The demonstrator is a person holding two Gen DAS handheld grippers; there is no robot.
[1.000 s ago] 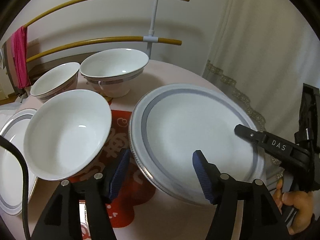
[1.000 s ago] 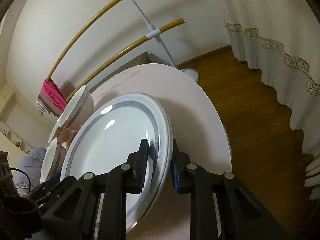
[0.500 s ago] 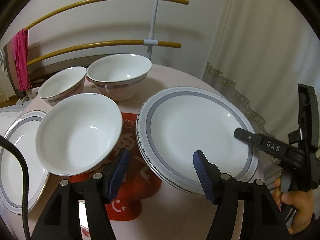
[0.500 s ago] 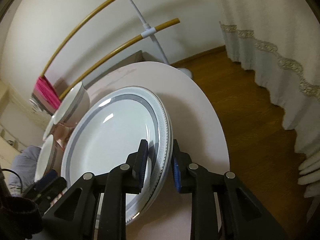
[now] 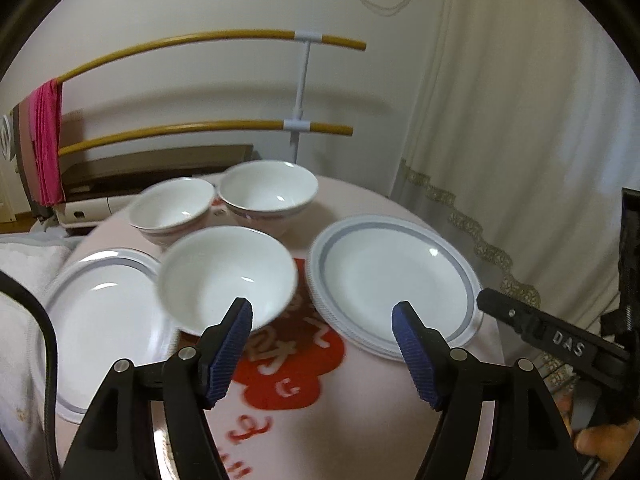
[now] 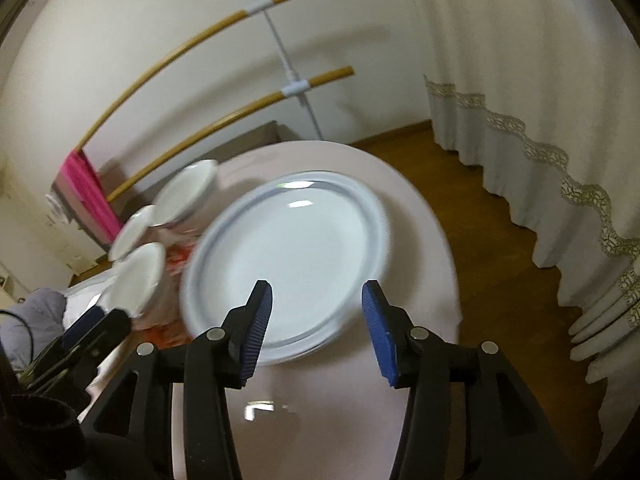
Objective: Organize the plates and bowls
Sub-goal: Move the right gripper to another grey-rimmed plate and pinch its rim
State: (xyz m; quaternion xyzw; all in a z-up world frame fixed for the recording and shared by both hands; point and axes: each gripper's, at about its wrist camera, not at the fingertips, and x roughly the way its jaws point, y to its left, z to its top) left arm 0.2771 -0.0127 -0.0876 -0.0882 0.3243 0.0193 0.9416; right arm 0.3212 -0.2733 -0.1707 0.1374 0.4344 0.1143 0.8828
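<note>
A stack of white plates with grey rims (image 5: 394,276) (image 6: 288,256) lies on the right side of the round table. Another grey-rimmed plate (image 5: 104,320) lies at the left. Three white bowls stand between and behind them: a near one (image 5: 226,276) and two at the back (image 5: 174,206) (image 5: 268,194). My left gripper (image 5: 322,328) is open and empty, above the table in front of the near bowl. My right gripper (image 6: 316,312) is open and empty, just in front of the plate stack; it also shows in the left wrist view (image 5: 532,326).
The pink round table (image 6: 420,216) has a red flower mat (image 5: 296,364) in the middle. A rack with wooden rails (image 5: 208,42) and a pink cloth (image 5: 46,140) stands behind. A lace-trimmed curtain (image 6: 540,120) hangs at the right over wooden floor (image 6: 492,264).
My right gripper let go of the plate's rim and opened; the plate now lies flat on the stack. Both grippers pulled back and up from the table.
</note>
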